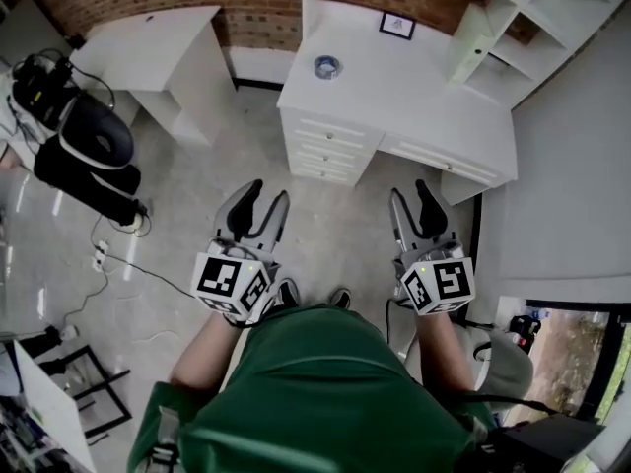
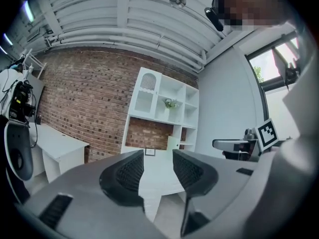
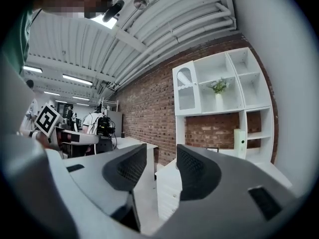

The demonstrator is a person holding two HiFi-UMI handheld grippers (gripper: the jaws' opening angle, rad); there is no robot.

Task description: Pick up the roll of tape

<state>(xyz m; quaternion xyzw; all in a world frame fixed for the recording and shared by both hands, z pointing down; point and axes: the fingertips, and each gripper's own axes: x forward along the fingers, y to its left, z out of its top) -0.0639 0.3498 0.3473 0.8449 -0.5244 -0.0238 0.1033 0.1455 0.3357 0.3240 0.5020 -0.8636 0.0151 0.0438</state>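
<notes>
The roll of tape point(image 1: 327, 66), a bluish ring, lies on the white desk point(image 1: 424, 106) far ahead in the head view. My left gripper point(image 1: 264, 203) and right gripper point(image 1: 410, 201) are held level over the floor, well short of the desk, both open and empty. The left gripper view shows its jaws point(image 2: 158, 169) apart, with the desk and a small picture frame point(image 2: 150, 152) beyond. In the right gripper view the jaws point(image 3: 161, 166) stand apart too, facing the desk's end. The tape does not show in either gripper view.
A white shelf unit point(image 1: 523, 18) stands on the desk's right end, with drawers point(image 1: 330, 151) below the front. A second white desk point(image 1: 148, 47) is at the left, beside a dark chair with gear point(image 1: 84, 151) and floor cables point(image 1: 108, 264). A brick wall point(image 2: 79, 103) runs behind.
</notes>
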